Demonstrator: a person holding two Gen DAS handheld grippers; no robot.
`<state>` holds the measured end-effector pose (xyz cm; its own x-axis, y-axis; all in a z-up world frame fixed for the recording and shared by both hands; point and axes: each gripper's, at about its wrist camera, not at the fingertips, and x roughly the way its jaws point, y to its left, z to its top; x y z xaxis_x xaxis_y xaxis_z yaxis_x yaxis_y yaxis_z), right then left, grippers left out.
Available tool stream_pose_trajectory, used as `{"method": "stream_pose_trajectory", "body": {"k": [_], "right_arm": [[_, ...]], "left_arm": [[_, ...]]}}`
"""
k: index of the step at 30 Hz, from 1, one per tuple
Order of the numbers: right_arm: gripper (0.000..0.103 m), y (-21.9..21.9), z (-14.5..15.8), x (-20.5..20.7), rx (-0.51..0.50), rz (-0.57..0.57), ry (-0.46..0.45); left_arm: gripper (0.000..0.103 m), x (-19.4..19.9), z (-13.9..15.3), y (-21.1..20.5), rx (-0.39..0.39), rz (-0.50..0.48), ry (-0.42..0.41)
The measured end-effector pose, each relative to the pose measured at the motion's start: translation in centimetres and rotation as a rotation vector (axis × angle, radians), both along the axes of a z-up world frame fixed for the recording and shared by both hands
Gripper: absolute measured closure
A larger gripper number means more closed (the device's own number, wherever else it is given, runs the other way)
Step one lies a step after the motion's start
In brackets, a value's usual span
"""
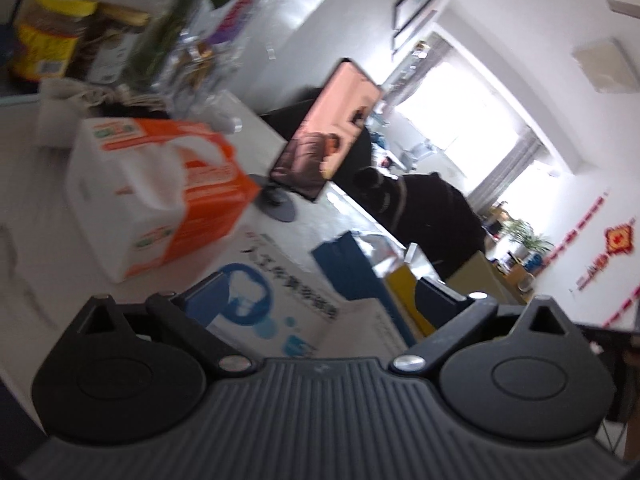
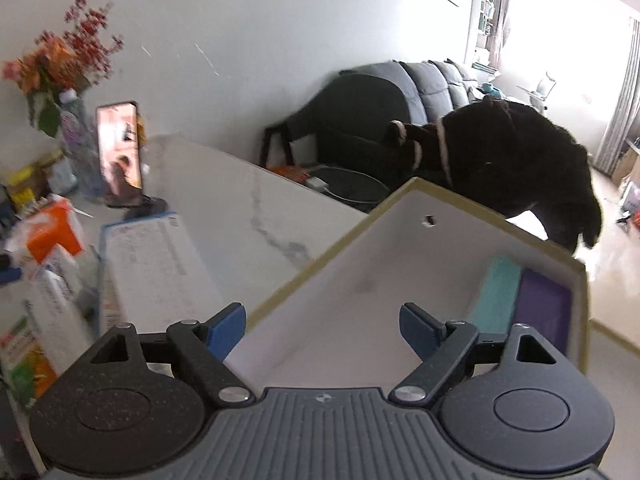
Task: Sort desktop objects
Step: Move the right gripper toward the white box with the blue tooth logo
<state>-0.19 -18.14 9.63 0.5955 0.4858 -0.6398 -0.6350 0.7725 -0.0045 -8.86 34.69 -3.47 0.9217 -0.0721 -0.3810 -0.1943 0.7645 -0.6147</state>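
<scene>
Landmark: the blue-logo white box [image 1: 256, 312] on the tabletop [image 2: 248, 204]. Left gripper [image 1: 320, 300] released, straddling the box, box's long axis running away left-forward. Right gripper [image 2: 322, 324] released, empty, over the sorting tray [image 2: 344, 280] right of the box. Only the right view shows tray contents: teal and purple packs.

Motion blurs the orange box [image 1: 160, 196]; print on the white box [image 1: 276, 300] is unreadable, its near end hidden.
</scene>
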Motion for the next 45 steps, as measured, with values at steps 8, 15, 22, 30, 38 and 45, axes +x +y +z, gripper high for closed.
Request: {"method": "stream_pose_trajectory", "body": {"k": [8,15,22,30,38,45], "right_arm": [[0.017,0.4,-0.3,-4.2,0.07,0.023,-0.043],[0.016,0.3,-0.3,-7.5,0.152,0.059,-0.055],[0.018,2.0,-1.8,-9.1,0.215,0.121,0.023],[0.052,9.0,-3.2,-8.8,0.217,0.281,0.142],[0.063,15.1,-4.1,-5.3,0.294,0.316,0.423],[0.063,18.2,-6.3,-3.4,0.306,0.241,0.609]], "left_arm": [[0.002,0.7,-1.3,2.1,0.023,0.007,0.041],[0.004,1.5,-1.8,3.2,0.017,-0.059,0.031],[0.004,2.2,-1.3,3.9,0.041,-0.207,0.005],[0.009,2.4,-2.1,4.6,0.034,-0.254,0.027],[0.016,1.9,-2.9,5.4,0.008,-0.256,0.02],[0.019,2.0,-3.3,5.8,0.002,-0.277,0.015]]}}
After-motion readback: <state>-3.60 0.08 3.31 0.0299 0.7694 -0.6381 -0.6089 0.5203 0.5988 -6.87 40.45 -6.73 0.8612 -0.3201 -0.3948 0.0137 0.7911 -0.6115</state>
